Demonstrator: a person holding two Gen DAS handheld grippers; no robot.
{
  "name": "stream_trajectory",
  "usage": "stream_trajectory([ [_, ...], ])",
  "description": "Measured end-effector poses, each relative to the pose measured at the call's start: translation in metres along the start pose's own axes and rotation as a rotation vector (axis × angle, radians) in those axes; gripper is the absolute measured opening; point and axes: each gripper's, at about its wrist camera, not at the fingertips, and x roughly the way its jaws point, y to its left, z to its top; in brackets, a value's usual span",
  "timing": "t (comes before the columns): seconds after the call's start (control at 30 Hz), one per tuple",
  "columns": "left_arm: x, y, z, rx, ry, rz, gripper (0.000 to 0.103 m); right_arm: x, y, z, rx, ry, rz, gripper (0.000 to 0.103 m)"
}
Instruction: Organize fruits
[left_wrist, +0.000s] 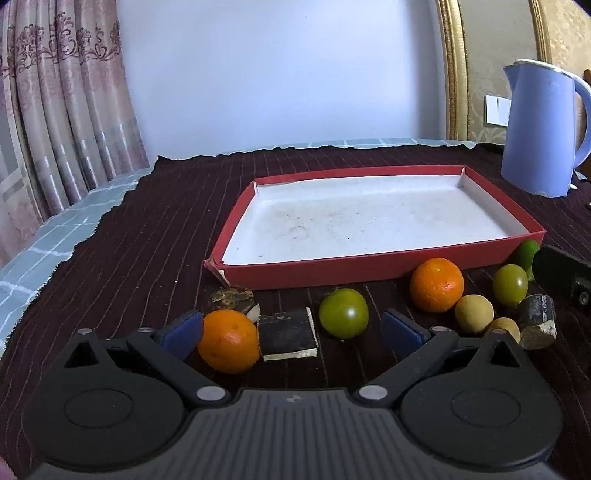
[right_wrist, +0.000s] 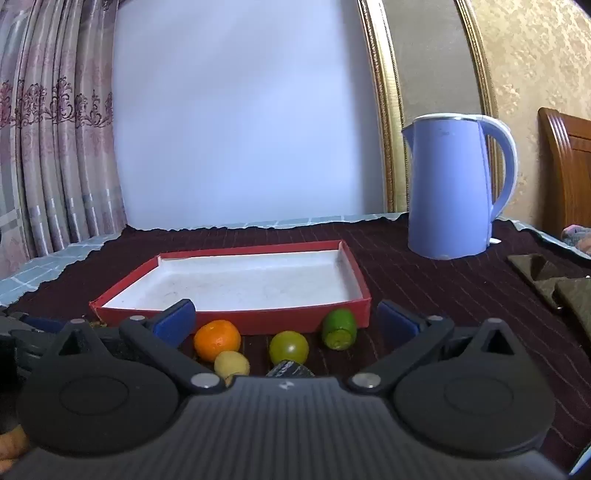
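Oranges (left_wrist: 229, 340) look firm, round, roll-prone; grip across the middle. Left gripper (left_wrist: 293, 328) and right gripper (right_wrist: 286, 321) gape empty, red tray (left_wrist: 369, 264) at twelve o'clock.

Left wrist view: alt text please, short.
Open left gripper hovers low over a dark striped cloth, an orange by its left jaw. An empty red tray lies beyond, more small fruits along its front, a blue kettle far right.

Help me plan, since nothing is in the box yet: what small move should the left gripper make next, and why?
Probably ease the left gripper forward around the near round orange fruit and close: its jaws stand open, the fruit sits just inside the left one, and the red cardboard box lies empty.
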Motion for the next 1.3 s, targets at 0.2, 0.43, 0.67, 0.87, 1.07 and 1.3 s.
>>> stream_trajectory([
  [0.2, 0.001, 0.007, -0.006, -0.022, -0.009, 0.009, 0.103, 0.002, 0.001, -0.001, -0.003, 0.009, 0.005, 0.103],
  [0.43, 0.000, 0.008, -0.004, -0.023, 0.000, 0.018, 0.103, 0.000, 0.010, -0.006, -0.070, 0.003, 0.008, 0.103],
  [0.67, 0.003, 0.011, -0.007, -0.033, 0.000, 0.019, 0.103, 0.002, 0.011, -0.007, -0.089, 0.010, 0.023, 0.103],
  [0.87, 0.003, 0.009, -0.009, -0.022, -0.014, 0.029, 0.103, 0.006, 0.008, -0.013, -0.075, 0.013, 0.030, 0.103],
  [1.07, 0.003, 0.010, -0.011, -0.021, -0.019, 0.024, 0.103, 0.007, 0.003, -0.019, -0.045, 0.020, 0.033, 0.103],
  [1.3, 0.002, 0.010, -0.012, -0.022, -0.024, 0.019, 0.103, 0.006, 0.003, -0.021, -0.048, 0.018, 0.040, 0.103],
])
